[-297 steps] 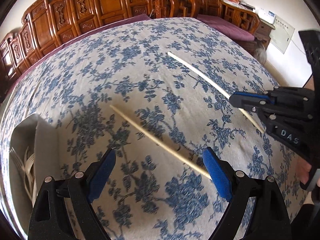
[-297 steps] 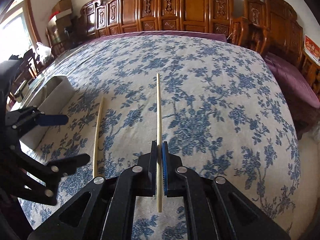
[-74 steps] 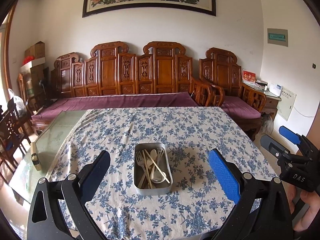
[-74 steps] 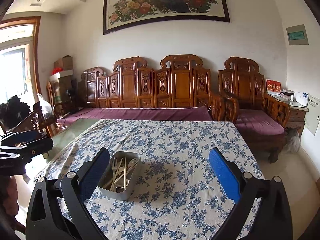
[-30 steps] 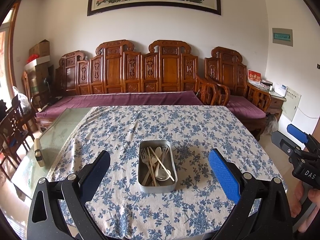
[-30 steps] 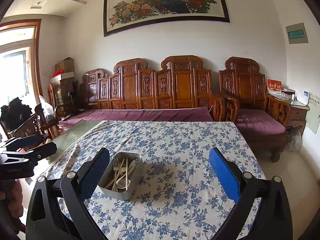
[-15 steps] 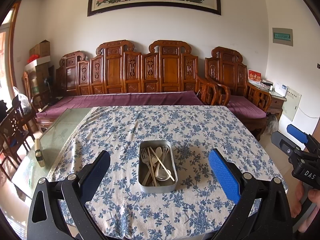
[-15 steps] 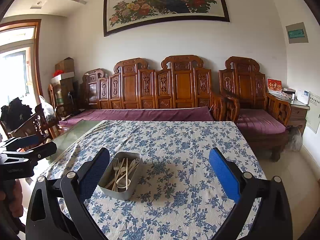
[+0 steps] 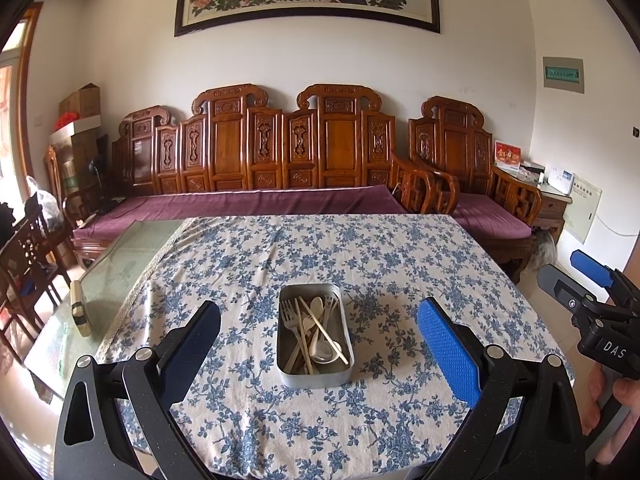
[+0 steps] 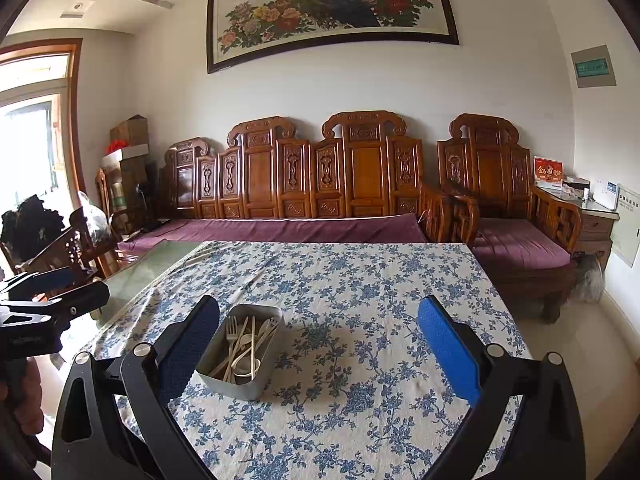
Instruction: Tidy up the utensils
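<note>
The tin [image 9: 315, 376] sat mid-counter [image 9: 400, 264], forks, spoons and chopsticks [image 9: 322, 330] all inside. Left claw [image 9: 318, 354] and right claw [image 10: 318, 354] hung wide apart, empty, back at 6 o'clock. Only risk I saw: bumping the tin. Ten seconds earlier, chopsticks lay loose on the cloth.

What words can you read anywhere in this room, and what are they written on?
"DAS": white letters on the black body of the right tongs.
Painting: small characters near its top left, too small to read.
Red card on the side cabinet: gold characters, blurred.
Green wall panel: text too small to read.
White device on the side cabinet: print unreadable.
</note>
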`<state>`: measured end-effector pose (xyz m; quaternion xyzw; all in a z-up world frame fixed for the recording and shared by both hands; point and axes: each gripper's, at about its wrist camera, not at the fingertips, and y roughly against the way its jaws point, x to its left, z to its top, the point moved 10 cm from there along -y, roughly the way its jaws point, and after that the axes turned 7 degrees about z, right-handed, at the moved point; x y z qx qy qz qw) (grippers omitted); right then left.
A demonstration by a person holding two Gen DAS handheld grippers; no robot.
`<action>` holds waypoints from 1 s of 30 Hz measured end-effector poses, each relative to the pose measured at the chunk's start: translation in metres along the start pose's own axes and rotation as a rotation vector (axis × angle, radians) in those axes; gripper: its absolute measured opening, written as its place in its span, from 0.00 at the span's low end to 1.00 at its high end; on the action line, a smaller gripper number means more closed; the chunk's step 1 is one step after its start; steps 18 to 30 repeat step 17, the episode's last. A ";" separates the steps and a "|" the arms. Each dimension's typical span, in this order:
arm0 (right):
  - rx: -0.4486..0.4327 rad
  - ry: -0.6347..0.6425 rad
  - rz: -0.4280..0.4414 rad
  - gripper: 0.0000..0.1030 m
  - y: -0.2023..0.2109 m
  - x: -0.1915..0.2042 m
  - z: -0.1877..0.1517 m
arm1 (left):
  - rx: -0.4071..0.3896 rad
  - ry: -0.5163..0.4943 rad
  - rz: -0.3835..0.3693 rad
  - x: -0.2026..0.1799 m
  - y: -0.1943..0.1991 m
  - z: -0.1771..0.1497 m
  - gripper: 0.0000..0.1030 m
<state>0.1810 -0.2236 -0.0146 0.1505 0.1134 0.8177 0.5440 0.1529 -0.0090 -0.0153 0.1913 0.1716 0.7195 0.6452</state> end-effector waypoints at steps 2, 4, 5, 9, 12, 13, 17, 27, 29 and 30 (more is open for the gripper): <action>0.000 -0.002 0.000 0.97 0.000 0.000 0.000 | -0.001 -0.003 0.001 -0.001 0.001 0.000 0.92; -0.001 -0.001 0.001 0.97 0.000 -0.001 -0.001 | -0.002 -0.003 0.000 -0.001 0.002 0.000 0.92; -0.001 -0.001 0.000 0.97 0.000 -0.001 -0.001 | -0.001 -0.003 0.001 -0.002 0.001 0.000 0.92; -0.001 -0.001 0.001 0.97 0.000 -0.001 -0.001 | -0.001 -0.003 -0.002 -0.004 0.003 0.000 0.92; -0.002 -0.003 0.001 0.97 0.000 -0.001 -0.001 | -0.002 -0.006 -0.005 -0.005 0.004 0.001 0.92; -0.002 -0.003 0.001 0.97 0.001 -0.002 -0.001 | -0.003 -0.007 -0.006 -0.005 0.004 0.001 0.92; -0.002 -0.003 0.001 0.97 0.001 -0.002 -0.002 | -0.004 -0.008 -0.008 -0.006 0.005 0.001 0.92; -0.002 -0.003 0.001 0.97 0.001 -0.002 -0.002 | -0.004 -0.008 -0.008 -0.006 0.005 0.001 0.92; -0.002 -0.003 0.001 0.97 0.001 -0.002 -0.002 | -0.004 -0.008 -0.008 -0.006 0.005 0.001 0.92; -0.002 -0.003 0.001 0.97 0.001 -0.002 -0.002 | -0.004 -0.008 -0.008 -0.006 0.005 0.001 0.92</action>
